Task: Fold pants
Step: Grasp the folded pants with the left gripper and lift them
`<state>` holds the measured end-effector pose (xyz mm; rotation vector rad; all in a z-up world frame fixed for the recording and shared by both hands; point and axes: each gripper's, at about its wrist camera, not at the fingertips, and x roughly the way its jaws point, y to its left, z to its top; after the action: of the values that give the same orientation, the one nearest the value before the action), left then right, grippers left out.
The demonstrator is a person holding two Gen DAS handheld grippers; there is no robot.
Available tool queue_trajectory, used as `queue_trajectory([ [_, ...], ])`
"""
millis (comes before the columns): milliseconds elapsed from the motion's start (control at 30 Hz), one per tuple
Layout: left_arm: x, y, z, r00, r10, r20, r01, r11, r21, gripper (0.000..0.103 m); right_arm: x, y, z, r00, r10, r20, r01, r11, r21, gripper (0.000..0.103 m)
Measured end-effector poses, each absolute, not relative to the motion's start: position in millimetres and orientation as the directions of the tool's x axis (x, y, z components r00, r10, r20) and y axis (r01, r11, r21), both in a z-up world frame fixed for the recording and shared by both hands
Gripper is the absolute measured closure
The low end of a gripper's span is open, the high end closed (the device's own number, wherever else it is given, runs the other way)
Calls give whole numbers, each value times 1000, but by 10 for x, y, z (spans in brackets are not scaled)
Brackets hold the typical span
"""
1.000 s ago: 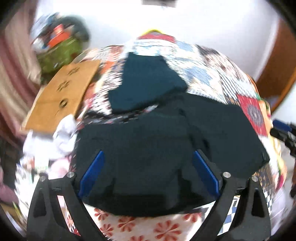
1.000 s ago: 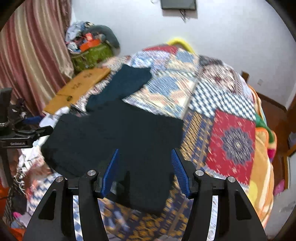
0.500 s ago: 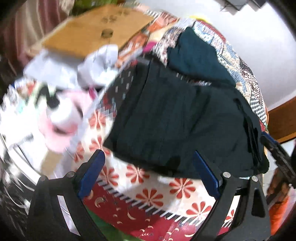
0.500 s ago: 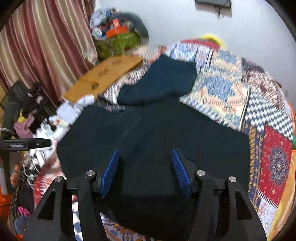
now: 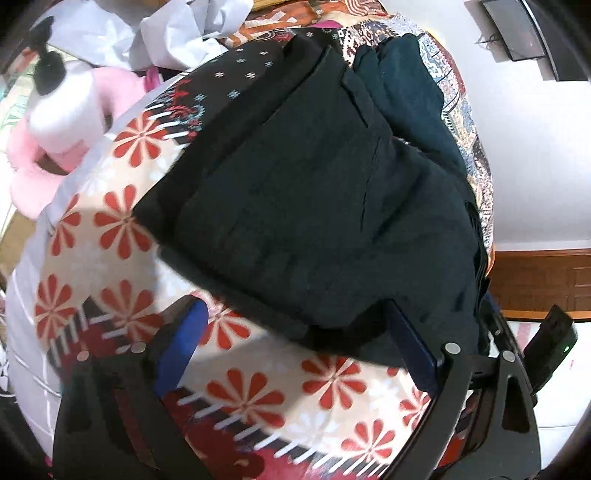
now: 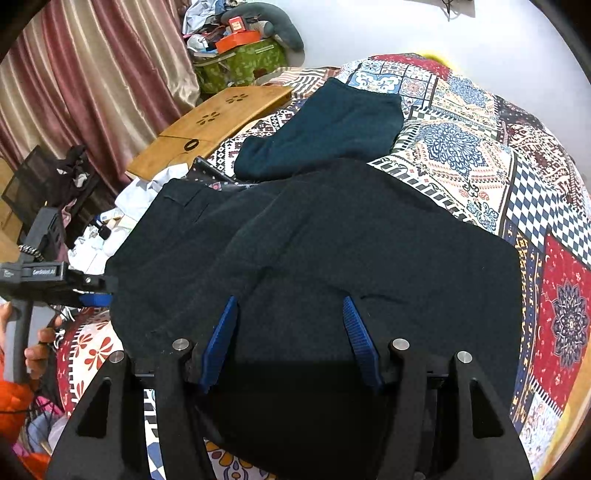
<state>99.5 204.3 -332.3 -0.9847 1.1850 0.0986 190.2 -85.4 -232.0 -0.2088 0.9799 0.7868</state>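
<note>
Dark navy pants [image 6: 351, 251] lie spread on the patchwork bedspread [image 6: 480, 155], partly doubled over. My right gripper [image 6: 290, 314] hangs over their near middle, blue pads apart and the cloth lying under and between them, not pinched. My left gripper [image 5: 295, 321] stands open at the pants' [image 5: 314, 206] near left edge, over the flowered cover. The hem lies between its fingers and its right finger [image 5: 410, 343] is at the cloth's edge. In the right wrist view the left gripper [image 6: 94, 291] shows at the pants' left side, held by a hand [image 6: 37, 350].
A second, teal folded garment [image 6: 325, 129] lies beyond the pants. A wooden lap desk [image 6: 218, 122], white cloth [image 5: 192, 29] and a pink plush toy [image 5: 62, 114] crowd the bed's left side. Curtains [image 6: 92, 85] and a green bag [image 6: 243, 62] stand behind.
My left gripper has dropped and rolled, coming down at the pants' left edge over the flowered cover. My right gripper moved in over the pants, then held still, jaws unchanged.
</note>
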Motion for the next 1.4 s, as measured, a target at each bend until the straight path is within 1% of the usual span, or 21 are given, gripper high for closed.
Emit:
queue_trajectory([
  [133, 1181, 2071, -3389, 446, -457, -770, -545, 544, -638, 7, 1902, -858, -2322, 310, 504, -806, -680, 711, 183, 47],
  [200, 1273, 2072, -3409, 442, -455, -773, -553, 541, -634, 8, 1903, -857, -2324, 310, 505, -806, -680, 710, 184, 47],
  [267, 1359, 2066, -3400, 430, -420, -799, -572, 558, -601, 23, 1906, -859, -2322, 309, 507, -804, -679, 710, 186, 47],
  [300, 1371, 2075, -3387, 421, -391, -818, -585, 573, -575, 36, 1906, -862, -2323, 309, 508, -804, -679, 710, 188, 47],
  [333, 1380, 2073, -3365, 413, -358, -838, -596, 589, -545, 48, 1909, -867, -2324, 309, 510, -803, -678, 710, 190, 47],
  [367, 1381, 2069, -3336, 412, -334, -848, -599, 601, -528, 52, 1909, -871, -2326, 308, 512, -802, -678, 710, 192, 47],
  [433, 1323, 2081, -3288, 422, -300, -855, -595, 621, -511, 72, 1908, -874, -2325, 306, 518, -799, -675, 710, 202, 47],
  [500, 1284, 2063, -3145, 444, -243, -863, -578, 658, -483, 85, 1912, -883, -2326, 303, 522, -797, -674, 709, 209, 47],
  [600, 1278, 1990, -2891, 477, -155, -865, -536, 729, -426, 87, 1913, -889, -2322, 302, 525, -796, -673, 709, 212, 47],
  [700, 1318, 1842, -2501, 525, -41, -850, -471, 818, -330, 88, 1906, -931, -2301, 306, 529, -792, -658, 718, 225, 47],
  [733, 1378, 1749, -2327, 553, -2, -833, -438, 850, -292, 88, 1902, -971, -2280, 306, 536, -787, -649, 722, 240, 47],
  [867, 1501, 1467, -1799, 642, 56, -765, -329, 921, -208, 88, 1860, -1195, -2134, 346, 567, -747, -617, 738, 275, 47],
  [1000, 1590, 1160, -1322, 737, 41, -675, -216, 960, -177, 88, 1836, -1626, -1996, 425, 557, -714, -552, 784, 283, 47],
  [1100, 1636, 865, -1014, 792, 20, -610, -133, 981, -141, 88, 1847, -1945, -2000, 467, 517, -717, -489, 827, 278, 47],
  [1167, 1714, 608, -842, 823, -26, -568, -58, 990, -130, 88, 1871, -2147, -2082, 481, 485, -731, -438, 855, 279, 47],
  [1267, 1842, 249, -736, 835, -83, -544, 28, 994, -108, 89, 1935, -2343, -2324, 456, 443, -771, -364, 884, 293, 47],
  [1333, 1899, -25, -720, 830, -130, -542, 99, 991, -86, 89, 1957, -2378, -2509, 405, 443, -800, -348, 883, 313, 47],
  [1400, 1969, -239, -775, 817, -169, -551, 155, 985, -73, 89, 1929, -2401, -2562, 418, 465, -780, -347, 876, 337, 47],
])
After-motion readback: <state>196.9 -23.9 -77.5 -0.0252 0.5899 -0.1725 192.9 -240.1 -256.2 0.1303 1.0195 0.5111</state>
